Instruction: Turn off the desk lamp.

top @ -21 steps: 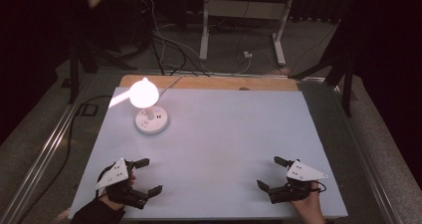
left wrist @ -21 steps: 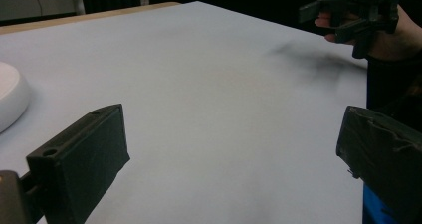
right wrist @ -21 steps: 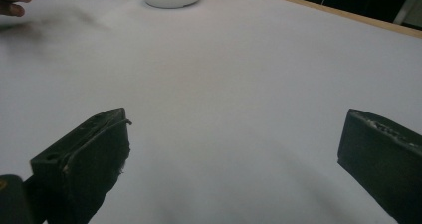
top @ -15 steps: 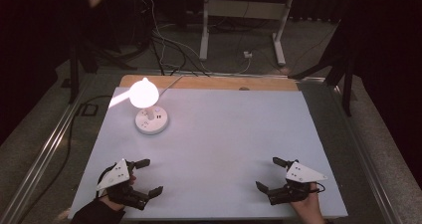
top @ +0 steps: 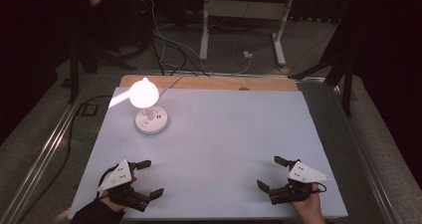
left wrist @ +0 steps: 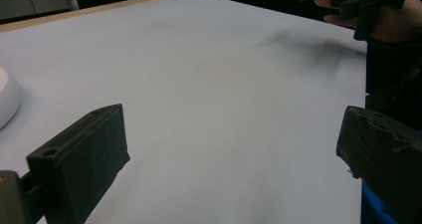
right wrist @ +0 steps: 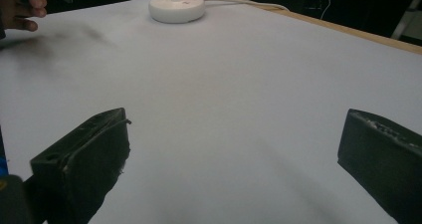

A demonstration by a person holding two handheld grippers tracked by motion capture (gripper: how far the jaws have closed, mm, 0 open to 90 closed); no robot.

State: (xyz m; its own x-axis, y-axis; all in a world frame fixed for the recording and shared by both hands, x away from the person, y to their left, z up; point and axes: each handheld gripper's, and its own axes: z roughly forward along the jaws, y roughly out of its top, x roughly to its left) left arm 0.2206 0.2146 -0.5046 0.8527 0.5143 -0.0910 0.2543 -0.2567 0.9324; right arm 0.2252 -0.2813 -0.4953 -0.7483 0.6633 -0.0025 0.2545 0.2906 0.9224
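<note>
- My left gripper (top: 148, 180) is hovering over the near-left corner of the tabletop (top: 224, 134), at about 7 o'clock on the sheet in the high view.
- Its jaws are standing wide apart and are gripping nothing; in the left gripper view, bare white surface is showing between them.
- My right gripper (top: 272, 173) is hovering over the near-right corner, at about 5 o'clock in the high view.
- Its jaws are likewise standing wide apart and are holding nothing; in the right gripper view, bare tabletop is lying between them.
- Both grippers are pointing inward, toward the middle of the tabletop, and are sitting well apart from each other.
- The lamp (top: 144, 92) is glowing at about 10 o'clock on the tabletop, well apart from both grippers; its bright round head is sitting over a short stem.
- The lamp base (top: 152, 122), a round white disc, is resting flat on the tabletop under the head; the right gripper view is showing it at about 11 o'clock, far across the sheet.
- A white cord (top: 171, 82) is running from the lamp toward the far edge, at about 12 o'clock from the base.
- A strip of bare wood (top: 214, 82) is showing along the far edge of the tabletop, beyond the white sheet.
- My left hand (right wrist: 22, 7) is showing at 10 o'clock in the right gripper view, its fingers curling.
</note>
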